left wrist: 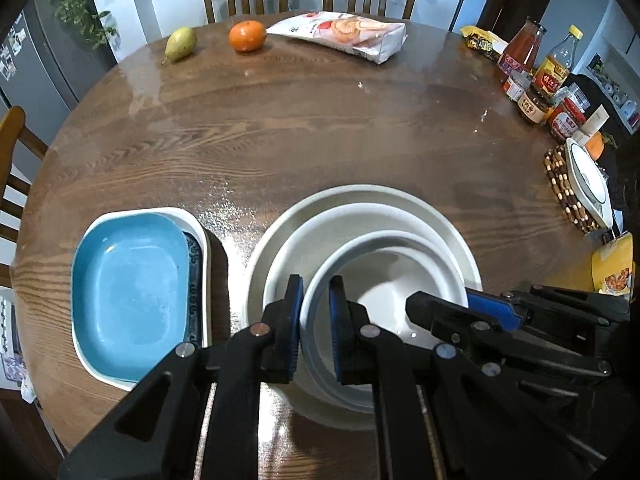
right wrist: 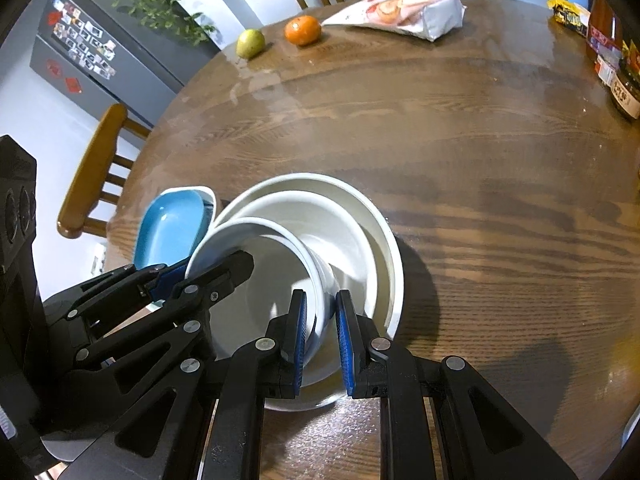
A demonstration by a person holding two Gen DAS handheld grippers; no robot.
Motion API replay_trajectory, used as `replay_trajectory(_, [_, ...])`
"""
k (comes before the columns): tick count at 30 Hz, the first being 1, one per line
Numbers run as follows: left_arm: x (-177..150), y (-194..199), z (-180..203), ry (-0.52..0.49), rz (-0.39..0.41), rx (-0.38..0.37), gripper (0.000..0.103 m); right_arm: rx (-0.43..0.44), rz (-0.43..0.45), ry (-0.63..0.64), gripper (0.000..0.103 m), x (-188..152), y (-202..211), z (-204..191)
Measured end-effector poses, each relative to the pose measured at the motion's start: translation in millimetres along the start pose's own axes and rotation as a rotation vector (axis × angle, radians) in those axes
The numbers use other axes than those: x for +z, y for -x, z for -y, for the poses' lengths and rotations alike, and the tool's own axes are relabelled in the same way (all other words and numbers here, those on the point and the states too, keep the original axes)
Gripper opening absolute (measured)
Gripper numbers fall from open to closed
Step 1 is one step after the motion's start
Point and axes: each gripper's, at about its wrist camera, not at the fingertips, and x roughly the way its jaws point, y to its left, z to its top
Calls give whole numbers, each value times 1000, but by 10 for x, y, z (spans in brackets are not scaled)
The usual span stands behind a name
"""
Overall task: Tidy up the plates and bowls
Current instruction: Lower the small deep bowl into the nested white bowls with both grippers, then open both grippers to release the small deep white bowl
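Note:
A small white bowl [left wrist: 384, 280] sits nested in a middle white bowl [left wrist: 352, 216], which sits in a large white bowl [left wrist: 400, 196] near the table's front edge. My left gripper [left wrist: 316, 300] is shut on the small bowl's left rim. My right gripper [right wrist: 322, 312] is shut on its right rim; it also shows in the left wrist view [left wrist: 472, 312]. The small bowl [right wrist: 248, 236] is tilted in the right wrist view. A blue rectangular dish [left wrist: 128, 280] lies stacked on a patterned dish inside a white rectangular dish [left wrist: 200, 232] to the left.
On the round wooden table [left wrist: 320, 128] lie a pear [left wrist: 181, 43], an orange [left wrist: 247, 35] and a snack bag [left wrist: 344, 34] at the far side. Bottles and jars [left wrist: 540, 76] and a plate on a beaded trivet [left wrist: 588, 184] stand at the right.

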Motion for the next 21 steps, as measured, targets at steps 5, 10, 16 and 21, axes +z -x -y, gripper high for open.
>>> replay_trajectory(5, [22, -32, -14, 7, -16, -22, 9, -24, -6, 1, 18, 30, -15, -13])
replay_trajectory(10, [37, -72, -40, 17, -39, -37, 9, -40, -15, 2, 19, 55, -27, -26])
replay_trajectory(16, [67, -91, -50, 20, -37, -34, 10, -47, -17, 7, 19, 71, -24, -47])
replay_trajectory(21, [81, -77, -84, 35, -25, -50, 14, -67, 11, 31, 19, 85, 32, -77])
